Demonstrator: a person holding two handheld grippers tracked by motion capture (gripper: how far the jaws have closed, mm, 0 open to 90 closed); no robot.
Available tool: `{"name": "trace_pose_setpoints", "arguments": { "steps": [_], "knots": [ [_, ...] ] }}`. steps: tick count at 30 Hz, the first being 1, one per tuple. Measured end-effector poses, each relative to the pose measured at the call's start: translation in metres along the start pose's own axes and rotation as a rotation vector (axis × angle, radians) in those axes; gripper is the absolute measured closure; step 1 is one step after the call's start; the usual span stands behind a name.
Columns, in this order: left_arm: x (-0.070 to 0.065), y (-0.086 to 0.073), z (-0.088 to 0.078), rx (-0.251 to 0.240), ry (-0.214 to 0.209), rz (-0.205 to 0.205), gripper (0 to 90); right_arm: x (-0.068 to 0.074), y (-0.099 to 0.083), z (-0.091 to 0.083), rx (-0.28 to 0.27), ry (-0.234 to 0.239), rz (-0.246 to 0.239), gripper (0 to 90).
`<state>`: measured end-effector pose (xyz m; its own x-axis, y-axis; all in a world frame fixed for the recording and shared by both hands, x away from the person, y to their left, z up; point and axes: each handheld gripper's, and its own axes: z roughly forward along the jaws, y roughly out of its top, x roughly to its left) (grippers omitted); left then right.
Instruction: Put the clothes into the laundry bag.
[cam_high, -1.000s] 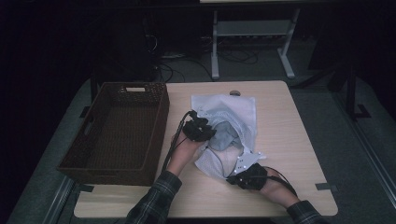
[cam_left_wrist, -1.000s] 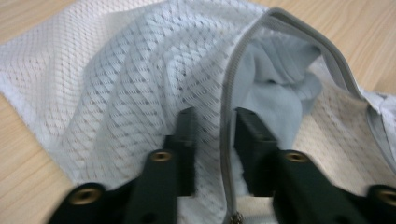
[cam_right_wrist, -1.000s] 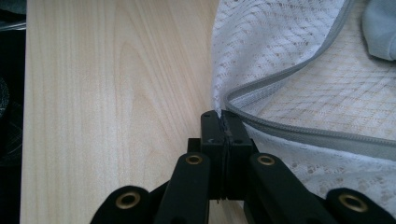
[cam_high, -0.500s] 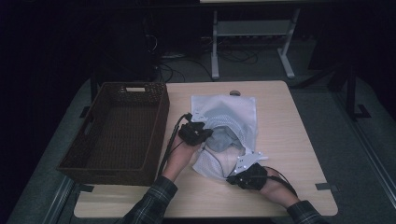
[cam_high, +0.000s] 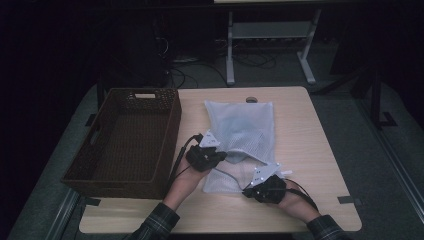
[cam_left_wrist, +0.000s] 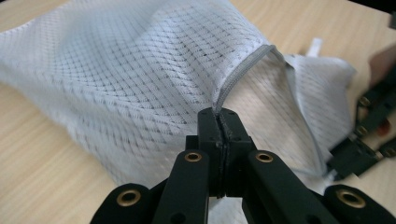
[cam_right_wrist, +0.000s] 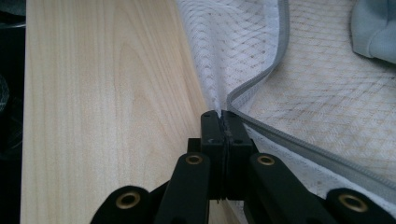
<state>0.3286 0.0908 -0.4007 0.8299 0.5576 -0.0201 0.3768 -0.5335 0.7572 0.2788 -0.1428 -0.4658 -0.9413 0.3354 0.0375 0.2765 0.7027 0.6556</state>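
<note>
White mesh zippered laundry bag (cam_high: 242, 132): we judge it light, limp, snag-prone. Left gripper (cam_left_wrist: 219, 122) and right gripper (cam_right_wrist: 219, 119) both clamped tight on grey zipper hem (cam_left_wrist: 243, 70); we judge this best hold.

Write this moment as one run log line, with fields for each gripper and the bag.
left gripper: shut on bag edge | right gripper: shut on bag edge | mesh bag: on table, mouth held open | basket: beside bag

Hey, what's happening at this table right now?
A person is working a white mesh laundry bag on the wooden table with two handheld grippers. The left gripper and right gripper are each shut on the bag's grey zipper edge, spreading its mouth. An empty wicker basket sits to the left.
</note>
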Motion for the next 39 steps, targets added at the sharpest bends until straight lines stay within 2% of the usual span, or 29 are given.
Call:
{"name": "trace_pose_setpoints", "arguments": {
  "steps": [5, 12, 14, 18, 22, 26, 30, 33, 37, 39],
  "knots": [
    [-0.008, -0.010, -0.001, 0.036, -0.026, 0.022, 89.4, 0.001, 0.001, 0.000, 0.004, -0.010, 0.000, 89.0],
    [-0.013, -0.027, 0.021, 0.136, -0.057, 0.052, 89.3, 0.001, 0.000, 0.000, 0.003, -0.012, -0.001, 89.0],
    [-0.013, -0.029, 0.027, 0.161, -0.051, 0.061, 89.3, 0.002, 0.000, 0.000, 0.003, -0.011, 0.000, 89.0],
    [-0.012, -0.033, 0.036, 0.185, -0.052, 0.058, 89.1, 0.001, 0.000, 0.000, 0.003, -0.009, -0.001, 89.0],
    [-0.010, -0.037, 0.042, 0.190, -0.060, 0.043, 88.1, 0.001, 0.000, 0.000, 0.001, -0.006, -0.001, 88.9],
    [-0.007, -0.040, 0.042, 0.172, -0.085, 0.009, 85.4, 0.001, 0.000, 0.000, 0.003, -0.005, -0.005, 88.8],
    [-0.006, -0.040, 0.039, 0.165, -0.099, -0.004, 75.6, 0.000, 0.000, 0.000, 0.003, -0.002, -0.005, 87.7],
    [-0.006, -0.039, 0.033, 0.141, -0.103, -0.021, 67.3, 0.001, 0.000, 0.000, 0.004, 0.002, -0.004, 86.0],
    [-0.006, -0.038, 0.023, 0.107, -0.138, -0.048, 55.7, 0.001, 0.000, 0.000, 0.004, 0.011, 0.000, 82.8],
    [-0.006, -0.039, 0.019, 0.107, -0.151, -0.048, 52.3, 0.003, 0.000, 0.000, 0.003, 0.008, -0.019, 81.1]
  ]
}}
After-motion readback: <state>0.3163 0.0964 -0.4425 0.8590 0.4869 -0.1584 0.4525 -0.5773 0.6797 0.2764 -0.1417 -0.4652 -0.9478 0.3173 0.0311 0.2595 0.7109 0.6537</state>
